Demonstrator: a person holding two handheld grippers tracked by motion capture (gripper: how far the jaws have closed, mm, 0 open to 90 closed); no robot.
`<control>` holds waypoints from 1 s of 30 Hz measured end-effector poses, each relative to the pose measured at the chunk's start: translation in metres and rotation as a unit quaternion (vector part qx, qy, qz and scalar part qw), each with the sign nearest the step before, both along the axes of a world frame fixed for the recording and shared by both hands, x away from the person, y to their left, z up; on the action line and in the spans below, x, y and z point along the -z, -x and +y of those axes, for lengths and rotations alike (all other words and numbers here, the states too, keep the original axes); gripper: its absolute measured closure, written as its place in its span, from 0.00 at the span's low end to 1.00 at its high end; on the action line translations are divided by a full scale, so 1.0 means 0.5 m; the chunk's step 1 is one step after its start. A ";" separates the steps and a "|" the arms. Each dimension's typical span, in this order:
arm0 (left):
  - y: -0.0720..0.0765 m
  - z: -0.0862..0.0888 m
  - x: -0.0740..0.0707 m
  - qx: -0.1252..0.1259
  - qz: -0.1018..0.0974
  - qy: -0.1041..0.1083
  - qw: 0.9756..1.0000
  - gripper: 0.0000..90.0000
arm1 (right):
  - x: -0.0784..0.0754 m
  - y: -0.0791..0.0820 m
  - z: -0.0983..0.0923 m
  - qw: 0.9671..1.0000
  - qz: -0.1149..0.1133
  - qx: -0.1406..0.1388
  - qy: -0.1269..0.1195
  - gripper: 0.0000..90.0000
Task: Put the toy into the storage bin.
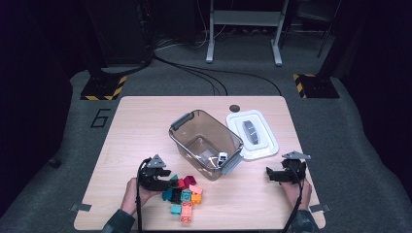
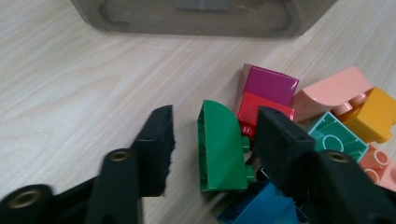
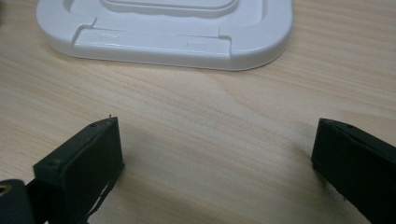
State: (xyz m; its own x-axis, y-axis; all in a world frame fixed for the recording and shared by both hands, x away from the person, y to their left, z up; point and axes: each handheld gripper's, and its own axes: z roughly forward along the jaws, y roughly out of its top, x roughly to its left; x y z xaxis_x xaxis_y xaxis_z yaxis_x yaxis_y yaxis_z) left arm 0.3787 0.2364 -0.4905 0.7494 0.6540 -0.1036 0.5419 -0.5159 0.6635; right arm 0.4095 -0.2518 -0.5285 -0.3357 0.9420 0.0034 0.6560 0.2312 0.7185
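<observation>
**Left tongs straddle green block at edge of brick pile; right tongs idle and wide**

Wooden table [image 1: 145, 121] fills the middle of the high view; dark grey carpet surrounds it, with cables, a metal frame's legs and two hazard-striped feet in the upper part of the frame.

Clear bin [image 1: 206, 143] sits at table centre, a small white item on its floor. White lid [image 1: 252, 133] lies flat just to its right, touching or nearly so. Brick pile [image 1: 183, 194] lies low and centre, near the front edge.

Left gripper [image 2: 212, 140], lower left of the high view, is at the pile's left side. Its jaws are partly closed, with the green block [image 2: 222, 149] between them. The right pad touches or nearly touches the block; a gap shows at the left pad, so no clamp yet. The block lies on the table, against a red brick [image 2: 261, 109] and a magenta one [image 2: 271, 84].

Right gripper [image 3: 215, 158], lower right of the high view, has jaws wide apart over bare wood, holding nothing, the lid's rim ahead.

Bare table runs along the left, back and right edges.
</observation>
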 end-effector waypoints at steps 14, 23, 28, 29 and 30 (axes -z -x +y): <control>-0.019 0.033 0.004 0.010 0.012 -0.037 0.999 0.74 | 0.000 0.000 0.000 1.000 0.000 -0.001 0.001 0.01; -0.038 0.020 0.000 -0.004 0.028 -0.052 0.998 0.61 | 0.000 0.000 0.000 1.000 -0.001 0.000 0.000 0.02; -0.044 0.008 0.005 -0.013 0.032 -0.065 0.997 0.74 | 0.000 0.000 -0.001 1.000 -0.001 0.001 0.000 0.02; -0.045 0.010 0.004 -0.016 0.029 -0.068 0.997 0.74 | 0.000 0.000 -0.001 1.000 -0.001 0.001 -0.001 0.02; -0.045 0.010 0.004 -0.016 0.029 -0.068 0.997 0.74 | 0.000 0.000 -0.001 1.000 -0.001 0.001 -0.001 0.02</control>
